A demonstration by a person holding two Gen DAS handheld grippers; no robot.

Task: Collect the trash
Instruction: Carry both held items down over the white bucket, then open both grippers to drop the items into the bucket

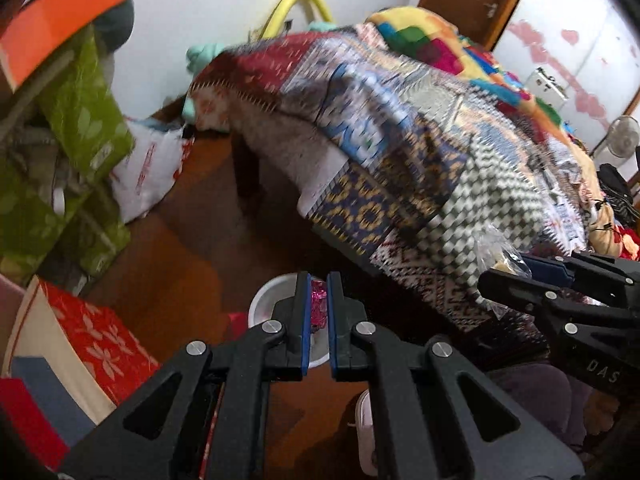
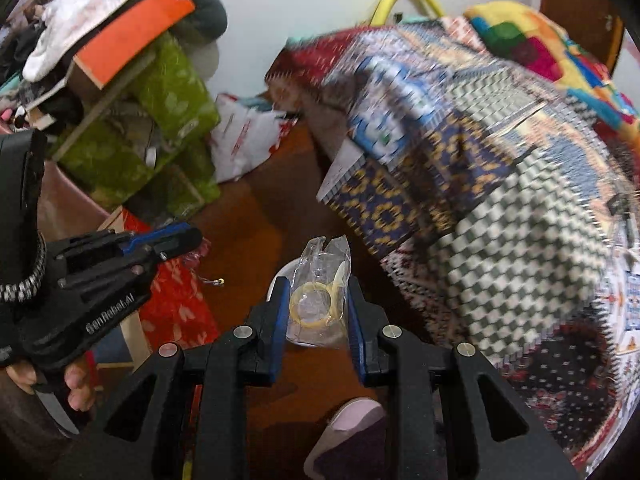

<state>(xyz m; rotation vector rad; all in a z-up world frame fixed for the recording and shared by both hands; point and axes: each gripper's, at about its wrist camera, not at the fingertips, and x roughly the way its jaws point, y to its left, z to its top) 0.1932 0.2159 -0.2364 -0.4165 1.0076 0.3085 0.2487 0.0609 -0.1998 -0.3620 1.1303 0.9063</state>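
Observation:
My left gripper (image 1: 319, 284) is shut on a small pink foil wrapper (image 1: 319, 306) and holds it above a white round bin (image 1: 266, 300) on the brown floor. My right gripper (image 2: 318, 292) is shut on a clear plastic bag (image 2: 320, 292) with a yellow ring inside, also held above the white bin (image 2: 286, 272). The right gripper with its bag shows at the right of the left wrist view (image 1: 520, 268). The left gripper shows at the left of the right wrist view (image 2: 176, 240).
A bed with a patchwork blanket (image 1: 400, 128) fills the right side. Green boxes (image 1: 84, 120) with an orange box on top are stacked at the left. A white plastic bag (image 1: 148, 168) lies by the wall. A red floral box (image 1: 100, 336) stands near the bin.

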